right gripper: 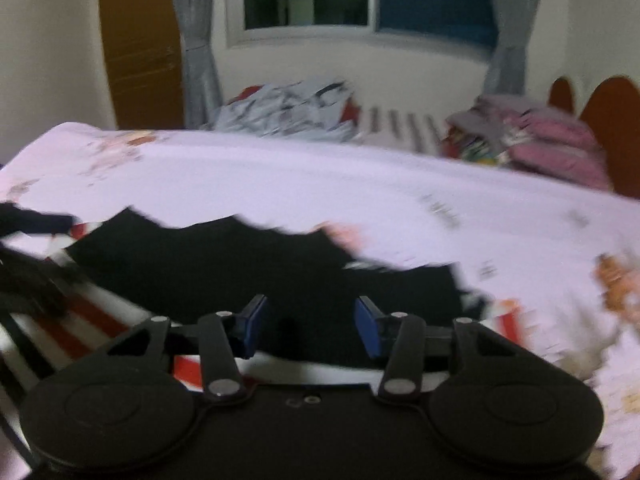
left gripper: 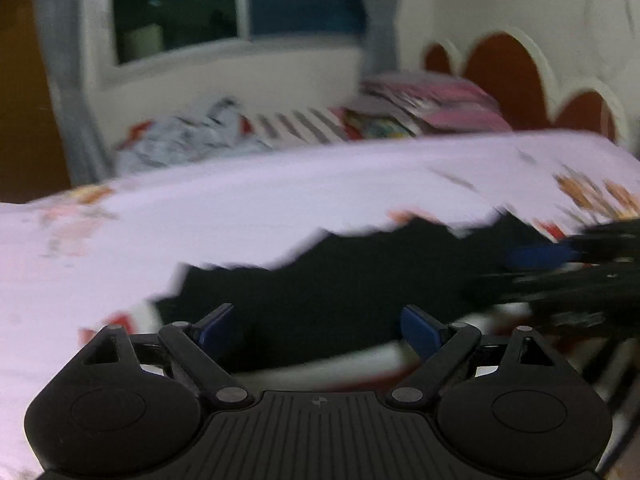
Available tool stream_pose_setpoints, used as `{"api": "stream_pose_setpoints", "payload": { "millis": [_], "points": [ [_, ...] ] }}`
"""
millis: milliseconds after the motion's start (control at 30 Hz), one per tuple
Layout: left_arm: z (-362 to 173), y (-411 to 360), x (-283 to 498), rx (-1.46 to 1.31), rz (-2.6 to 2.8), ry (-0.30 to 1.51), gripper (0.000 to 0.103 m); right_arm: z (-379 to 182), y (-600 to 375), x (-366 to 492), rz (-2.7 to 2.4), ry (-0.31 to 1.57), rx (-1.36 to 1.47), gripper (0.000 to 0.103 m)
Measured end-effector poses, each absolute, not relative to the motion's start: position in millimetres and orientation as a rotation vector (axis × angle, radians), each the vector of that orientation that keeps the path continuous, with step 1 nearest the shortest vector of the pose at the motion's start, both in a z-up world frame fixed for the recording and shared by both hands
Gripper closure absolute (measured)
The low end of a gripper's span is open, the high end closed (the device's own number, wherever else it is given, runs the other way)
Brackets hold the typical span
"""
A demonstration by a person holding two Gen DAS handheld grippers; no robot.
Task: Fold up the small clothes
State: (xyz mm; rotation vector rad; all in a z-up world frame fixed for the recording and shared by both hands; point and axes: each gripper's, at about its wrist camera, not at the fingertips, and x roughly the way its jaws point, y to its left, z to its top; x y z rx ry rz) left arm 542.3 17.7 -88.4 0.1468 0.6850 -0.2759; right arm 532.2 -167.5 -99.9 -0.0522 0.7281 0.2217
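While both grippers' fingers (left gripper: 418, 330) (right gripper: 370, 326) apart and empty, black garment (left gripper: 320, 280) flat on bedsheet (left gripper: 280, 184).

Left gripper (left gripper: 318, 326): black two-finger frame, blue pads, jaws spread wide, nothing between the pads; angled downward above the black garment (left gripper: 320, 276), pads apart from the cloth.

Right gripper (right gripper: 308, 326): same black build, blue pads, jaws partly apart, nothing clamped; tilted downward over the garment's near edge.

Each gripper shows blurred at the side of the other's view, the two just beside one another over the garment.
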Motion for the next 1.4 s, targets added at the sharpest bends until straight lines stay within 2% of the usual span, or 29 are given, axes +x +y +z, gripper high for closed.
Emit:
{"api": "stream_pose_setpoints", "payload": {
  "millis": [33, 67, 167, 200, 267, 333, 400, 700, 867, 967, 1067, 1100, 1133, 1167, 1233, 1400],
  "points": [
    [-93.5, 12.6, 540.9, 0.157, -0.283, 0.699, 0.015, -104.3, -162.5, 533.5, 0.225, 0.747, -0.051, 0.057],
    [-100.9, 8.9, 541.8, 0.17, -0.277, 0.723, 0.015, -109.6, -157.1, 533.9, 0.207, 0.764, -0.069, 0.063],
    [-116.3, 13.6, 540.5, 0.164, -0.253, 0.768, 0.013, -116.6, -160.3, 532.9, 0.198, 0.777, -0.08, 0.062],
    [-117.5, 18.9, 539.5, 0.155, -0.235, 0.765, 0.008, -117.3, -163.5, 531.7, 0.186, 0.778, -0.09, 0.062],
    [-117.3, 31.0, 539.0, 0.139, -0.196, 0.773, 0.006, -117.0, -175.3, 527.3, 0.123, 0.766, -0.124, 0.062],
    [-118.4, 43.6, 536.6, 0.129, -0.167, 0.774, 0.006, -119.5, -194.4, 524.8, 0.017, 0.762, -0.16, 0.06],
    [-119.4, 56.9, 532.5, 0.13, -0.161, 0.77, 0.006, -120.1, -221.4, 521.5, -0.013, 0.766, -0.116, 0.054],
    [-121.3, 63.1, 534.8, 0.135, -0.128, 0.772, 0.004, -118.7, -228.2, 514.8, -0.019, 0.769, -0.139, 0.053],
    [-102.8, 55.9, 514.0, 0.106, -0.125, 0.735, 0.004, -95.4, -205.3, 491.3, 0.039, 0.686, -0.15, 0.049],
    [-92.3, 41.6, 495.3, 0.098, -0.144, 0.692, 0.004, -91.3, -186.2, 476.7, 0.184, 0.708, -0.09, 0.052],
    [-94.7, 26.5, 488.8, 0.093, -0.154, 0.733, 0.004, -97.9, -164.3, 469.6, 0.257, 0.749, -0.089, 0.054],
    [-97.3, 22.8, 487.4, 0.098, -0.151, 0.747, 0.004, -102.1, -159.1, 469.4, 0.266, 0.774, -0.086, 0.056],
    [-100.1, 20.5, 485.8, 0.098, -0.147, 0.759, 0.004, -105.2, -154.5, 469.4, 0.263, 0.789, -0.09, 0.064],
    [-104.3, 19.8, 485.1, 0.095, -0.145, 0.778, 0.004, -109.2, -152.2, 468.8, 0.249, 0.803, -0.096, 0.066],
    [-112.2, 20.8, 483.8, 0.098, -0.147, 0.802, 0.004, -112.1, -153.3, 466.8, 0.247, 0.808, -0.09, 0.063],
    [-112.7, 37.3, 474.5, 0.098, -0.119, 0.791, 0.004, -110.5, -171.0, 463.0, 0.166, 0.788, -0.12, 0.063]
  ]
}}
